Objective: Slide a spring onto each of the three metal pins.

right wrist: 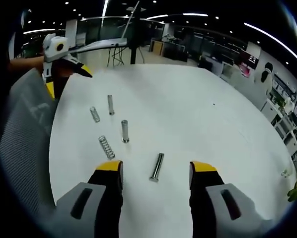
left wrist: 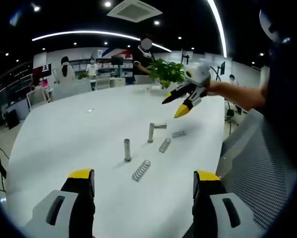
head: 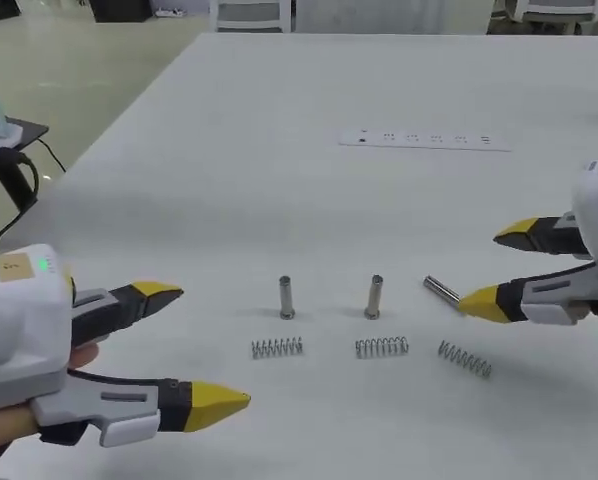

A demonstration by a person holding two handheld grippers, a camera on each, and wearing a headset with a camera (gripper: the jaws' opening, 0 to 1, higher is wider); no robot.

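No spring (head: 382,346) is on yet. The right gripper (head: 482,270), spread wide, is by the fallen right pin (head: 441,290) and should pinch it. The left gripper (head: 213,347) is spread too.

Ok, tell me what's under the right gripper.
The tipped-over pin lies on the table below the open right gripper. In the head view a jaw tip seems to hide one end.

Left pin (head: 286,298): upright
Middle pin (head: 375,297): upright
Right pin (head: 441,290): lying by right gripper (head: 479,270)
Springs (head: 382,346): we see three, loose, before the pins
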